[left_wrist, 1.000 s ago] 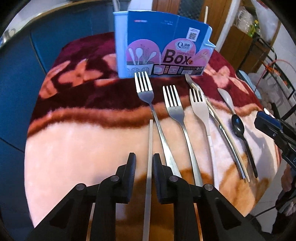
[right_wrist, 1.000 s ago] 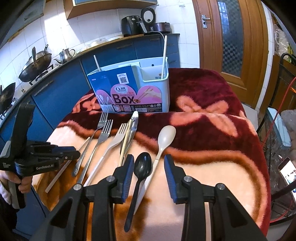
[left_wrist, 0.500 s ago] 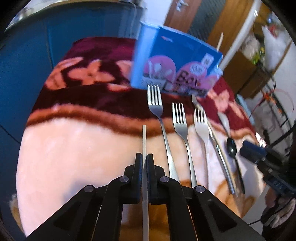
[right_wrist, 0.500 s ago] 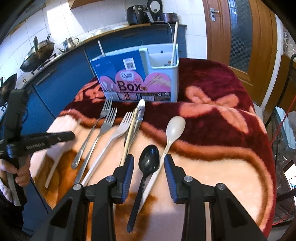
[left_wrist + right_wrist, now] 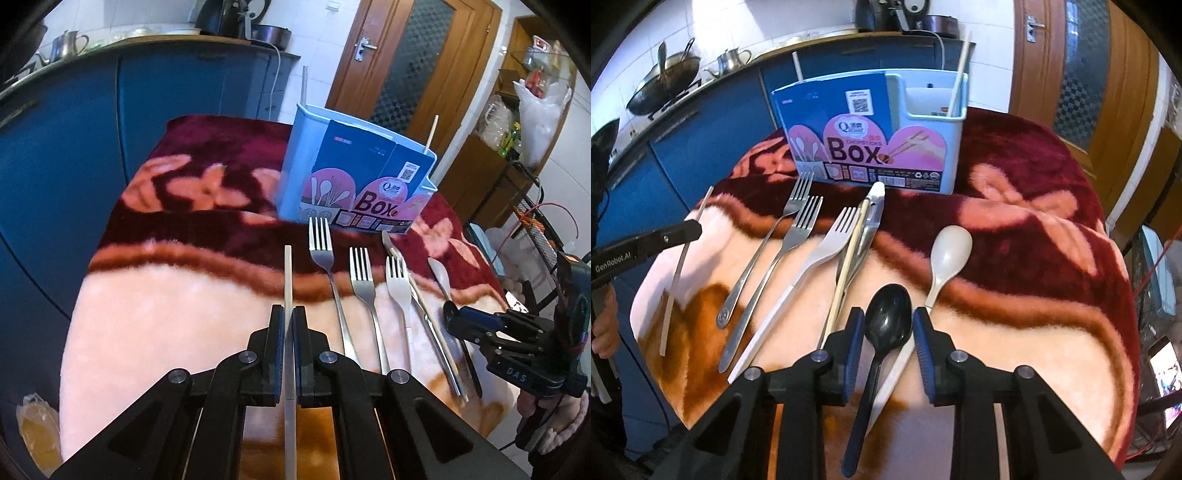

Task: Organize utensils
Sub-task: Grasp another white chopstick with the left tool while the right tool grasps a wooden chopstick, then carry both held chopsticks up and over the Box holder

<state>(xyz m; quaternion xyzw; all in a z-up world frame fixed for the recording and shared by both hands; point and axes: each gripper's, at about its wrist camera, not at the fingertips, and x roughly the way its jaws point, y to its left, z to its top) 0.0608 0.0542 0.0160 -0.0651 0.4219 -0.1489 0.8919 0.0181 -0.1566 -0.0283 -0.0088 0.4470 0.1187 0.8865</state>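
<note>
My left gripper (image 5: 288, 325) is shut on a pale chopstick (image 5: 287, 273), which runs straight out between the pads; from the right wrist view the same gripper (image 5: 690, 230) grips that chopstick (image 5: 674, 291) at the left of the utensil row. My right gripper (image 5: 888, 332) straddles the bowl of a black spoon (image 5: 888, 325) and its jaws are closing, the pads just clear of it. A white spoon (image 5: 949, 251) lies beside it. Three forks (image 5: 364, 273) lie in a row. Behind them stands the blue utensil box (image 5: 871, 136), with a chopstick (image 5: 960, 74) in it.
Metal tongs and another chopstick (image 5: 866, 229) lie between the forks and the spoons. A plush red and pink blanket (image 5: 1034, 206) covers the table. Blue cabinets (image 5: 74, 147) stand close behind and left; a wooden door (image 5: 406, 62) is at the back right.
The left jaws closed on the chopstick and the gripper rose and tilted up, bringing the box and room into view. The right gripper sank around the black spoon and its jaws narrowed.
</note>
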